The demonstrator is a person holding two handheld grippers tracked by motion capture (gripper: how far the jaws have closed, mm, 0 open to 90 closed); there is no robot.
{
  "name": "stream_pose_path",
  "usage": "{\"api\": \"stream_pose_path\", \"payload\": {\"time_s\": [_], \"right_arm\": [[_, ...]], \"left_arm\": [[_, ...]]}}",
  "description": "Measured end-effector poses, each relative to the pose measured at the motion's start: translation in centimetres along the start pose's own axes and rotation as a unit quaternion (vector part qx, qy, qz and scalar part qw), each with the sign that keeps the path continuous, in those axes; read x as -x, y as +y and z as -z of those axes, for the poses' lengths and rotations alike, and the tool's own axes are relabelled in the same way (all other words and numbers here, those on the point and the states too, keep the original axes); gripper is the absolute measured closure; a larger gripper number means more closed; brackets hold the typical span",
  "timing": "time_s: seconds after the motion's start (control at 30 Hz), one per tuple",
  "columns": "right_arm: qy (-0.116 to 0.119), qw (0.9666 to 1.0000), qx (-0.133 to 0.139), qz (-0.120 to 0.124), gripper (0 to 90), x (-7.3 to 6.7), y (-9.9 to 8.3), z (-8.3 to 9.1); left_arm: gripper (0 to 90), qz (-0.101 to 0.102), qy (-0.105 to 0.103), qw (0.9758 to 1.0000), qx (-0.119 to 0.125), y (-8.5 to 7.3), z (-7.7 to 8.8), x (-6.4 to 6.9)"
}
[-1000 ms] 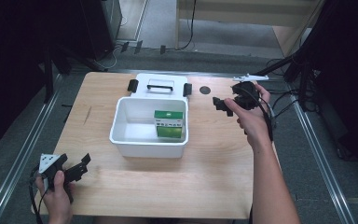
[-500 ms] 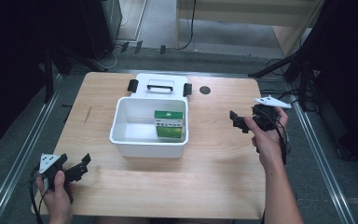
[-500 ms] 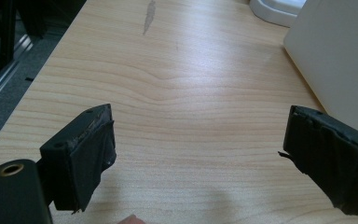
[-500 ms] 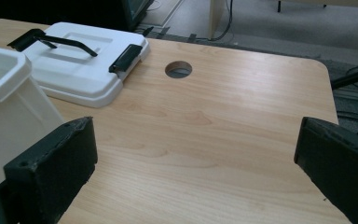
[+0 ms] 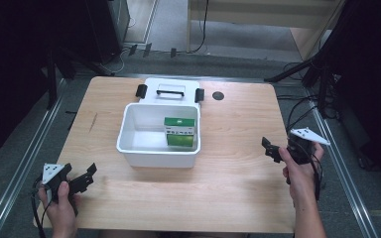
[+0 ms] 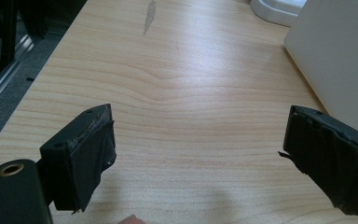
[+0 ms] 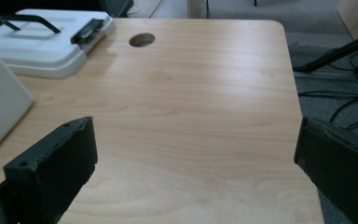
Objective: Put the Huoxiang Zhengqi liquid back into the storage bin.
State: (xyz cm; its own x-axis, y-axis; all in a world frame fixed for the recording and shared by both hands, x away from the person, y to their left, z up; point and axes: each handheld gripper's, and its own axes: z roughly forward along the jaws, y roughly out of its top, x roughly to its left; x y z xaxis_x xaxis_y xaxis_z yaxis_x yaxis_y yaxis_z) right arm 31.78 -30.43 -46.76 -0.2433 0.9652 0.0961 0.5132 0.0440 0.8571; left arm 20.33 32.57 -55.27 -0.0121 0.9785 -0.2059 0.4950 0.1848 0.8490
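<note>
I hold my left gripper [image 5: 82, 178] low over the table's [image 5: 238, 188] near left corner, its jaws spread wide with nothing between them; in the left gripper view [image 6: 196, 154] bare wood lies between the jaws and the white bin's wall [image 6: 340, 60] rises at the right. My right gripper [image 5: 273, 149] hangs near the table's right edge, about midway along it, jaws also wide and empty; in the right gripper view [image 7: 196, 158] they frame bare wood.

The white bin [image 5: 144, 156] stands at the middle of the table, well apart from both grippers. Inside it a green carton [image 5: 179, 134] stands upright against the right-hand wall. The bin's white lid [image 5: 171, 101], with a black handle and black clips, lies flat just behind the bin, at the far edge. A round hole [image 5: 218, 95] in the tabletop sits just right of the lid.
</note>
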Motion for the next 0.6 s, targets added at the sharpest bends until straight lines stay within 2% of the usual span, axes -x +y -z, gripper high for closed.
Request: {"api": "stream_pose_path", "payload": {"time_s": [0.07, 0.1, 0.17, 0.2, 0.27, 0.3, 0.43, 0.47, 0.53, 0.6], "right_arm": [[-0.001, 1.0, -0.001, -0.001, 0.0, 0.2, -0.4, 0.1], [-0.004, 1.0, -0.003, -0.006, 0.0, 0.7, -1.6, 0.3], [-0.003, 0.9999, -0.004, -0.01, 0.0, 0.9, -2.0, 0.4], [-0.004, 0.9999, -0.006, -0.015, 0.0, 1.3, -3.2, 0.6], [-0.006, 0.9998, -0.007, -0.018, 0.0, 1.5, -3.5, 0.7], [-0.005, 0.9997, -0.009, -0.021, 0.0, 1.8, -4.3, 0.9], [-0.016, 0.9997, -0.015, -0.011, 0.0, 2.0, -5.3, 1.2], [-0.017, 0.9997, -0.017, -0.006, 0.0, 2.2, -6.0, 1.3], [-0.019, 0.9996, -0.017, -0.009, 0.0, 2.2, -6.3, 1.4], [-0.017, 0.9995, -0.018, -0.019, 0.0, 2.4, -7.4, 1.7]], "left_arm": [[9.6, 0.0, 0.0, 1.0, 0.0, 0.0, 0.0, 0.0], [9.6, 0.0, 0.001, 1.0, 0.0, 0.0, 0.0, 0.0], [9.6, 0.0, 0.001, 1.0, 0.0, 0.0, 0.0, 0.0], [9.6, 0.0, 0.001, 1.0, 0.0, 0.0, 0.0, 0.0], [9.6, 0.0, 0.002, 1.0, 0.0, 0.0, 0.0, 0.0], [9.6, -0.001, 0.002, 1.0, 0.001, 0.0, 0.0, 0.0], [9.6, -0.002, 0.003, 1.0, 0.0, 0.0, 0.0, 0.1], [9.6, -0.002, 0.002, 1.0, 0.0, 0.0, 0.0, 0.1], [9.6, -0.002, 0.003, 1.0, 0.0, 0.0, 0.0, 0.1], [9.6, 0.0, 0.003, 1.0, 0.0, 0.0, 0.0, 0.0]]}}
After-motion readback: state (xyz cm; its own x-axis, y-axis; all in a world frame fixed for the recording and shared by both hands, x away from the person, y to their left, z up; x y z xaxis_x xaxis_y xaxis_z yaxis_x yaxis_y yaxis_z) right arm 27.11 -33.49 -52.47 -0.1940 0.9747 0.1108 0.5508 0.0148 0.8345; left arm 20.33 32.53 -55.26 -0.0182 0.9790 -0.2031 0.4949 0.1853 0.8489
